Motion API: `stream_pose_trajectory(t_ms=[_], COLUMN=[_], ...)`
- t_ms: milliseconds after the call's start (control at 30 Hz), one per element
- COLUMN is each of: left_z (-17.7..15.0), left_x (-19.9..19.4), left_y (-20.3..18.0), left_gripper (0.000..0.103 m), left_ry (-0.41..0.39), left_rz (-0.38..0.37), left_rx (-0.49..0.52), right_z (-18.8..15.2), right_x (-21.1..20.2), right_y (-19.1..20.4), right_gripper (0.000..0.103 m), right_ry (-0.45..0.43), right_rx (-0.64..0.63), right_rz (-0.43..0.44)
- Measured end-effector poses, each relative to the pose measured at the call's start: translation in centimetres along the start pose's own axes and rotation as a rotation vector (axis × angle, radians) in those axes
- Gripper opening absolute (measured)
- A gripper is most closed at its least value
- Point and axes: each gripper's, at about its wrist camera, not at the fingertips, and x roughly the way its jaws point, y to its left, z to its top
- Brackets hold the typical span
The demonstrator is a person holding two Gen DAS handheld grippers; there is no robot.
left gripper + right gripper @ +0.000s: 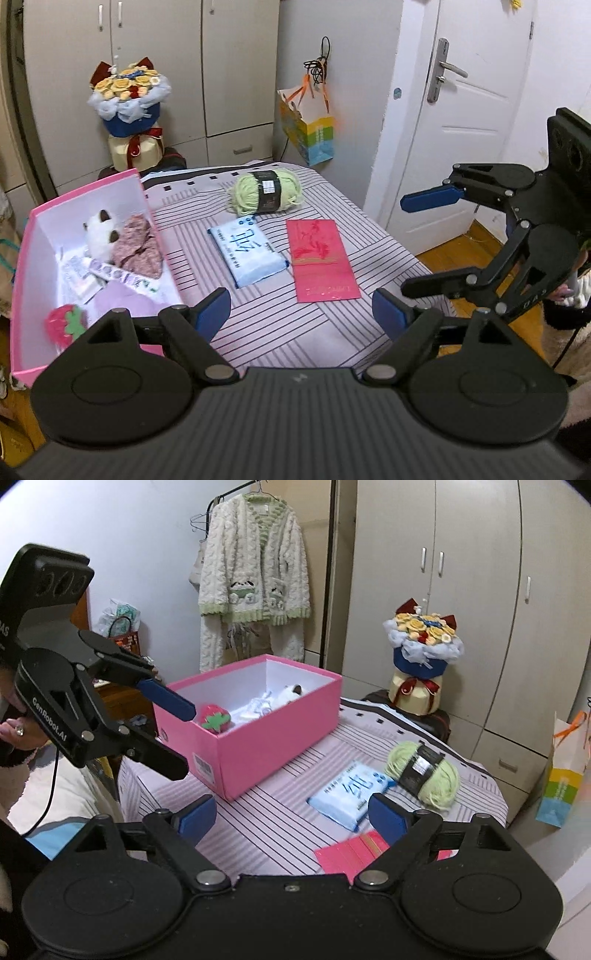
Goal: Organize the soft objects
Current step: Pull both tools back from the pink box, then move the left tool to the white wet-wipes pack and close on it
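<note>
Two grippers, both spread wide and both holding nothing: your left gripper (301,314) hangs over the near edge of the striped table (332,332) with its blue pads apart, and your right gripper (291,818) does the same from the other side, its fingers gaping above the red envelope (351,854). From the left wrist view you can see the right gripper (417,243) off to the right, out past the table edge, fingers well apart; from the right wrist view the left gripper (173,734) hovers just beside the pink box (266,738), near its short end. Three things lie loose on the table: the green yarn (264,190) at the far side, the blue tissue pack (247,254) just in front of it, and the envelope (321,258) right beside the pack, nearly touching it. The box (26,258) sits on the table's left side as your left wrist sees it, open on top, and it already holds a white plush (99,232), a floral cloth (138,243) against it, a strawberry (64,321) at the near end, and some packets and a lilac piece between them. Behind the table stand a bouquet (127,99) and a wardrobe (221,74).
</note>
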Motion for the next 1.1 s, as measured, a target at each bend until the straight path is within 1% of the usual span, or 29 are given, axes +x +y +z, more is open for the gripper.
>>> stream_pose_trajectory(t_ms=[200, 333, 500, 600, 667, 800, 867, 967, 1100], left_z=[0.6, 1.0, 1.3, 1.4, 1.5, 1.5, 1.4, 1.2, 1.0], left_x=[3.1, 5.5, 8.5, 10.4, 11.5, 14.1, 15.4, 17.0, 18.8], left_y=[-0.5, -0.4, 0.0, 0.5, 0.7, 1.1, 1.7, 2.5, 3.3], left_gripper=[0.084, 0.084, 0.086, 0.086, 0.086, 0.086, 0.086, 0.085, 0.082], left_ry=[-0.023, -0.031, -0.068, -0.081, -0.091, -0.092, -0.075, -0.049, -0.031], left_rz=[0.018, 0.027, 0.081, 0.107, 0.118, 0.156, 0.181, 0.162, 0.16], left_rx=[0.012, 0.0, -0.024, -0.048, -0.064, -0.098, -0.139, -0.194, -0.244], right_z=[-1.5, -2.4, -3.7, -3.9, -3.9, -3.8, -3.8, -3.9, -4.1], right_x=[2.0, 4.0, 7.2, 9.6, 11.1, 13.9, 15.2, 17.2, 19.2], right_y=[-1.5, -2.8, -4.2, -4.8, -4.9, -5.2, -5.5, -6.3, -7.1], right_gripper=[0.092, 0.092, 0.092, 0.092, 0.092, 0.092, 0.092, 0.092, 0.09], right_ry=[0.011, -0.017, -0.042, -0.027, -0.021, 0.021, 0.039, 0.07, 0.097], right_rx=[0.006, -0.006, -0.003, 0.008, -0.008, -0.034, -0.032, 0.007, 0.018], right_rz=[-0.017, -0.026, -0.046, -0.036, -0.033, -0.028, -0.012, 0.004, 0.008])
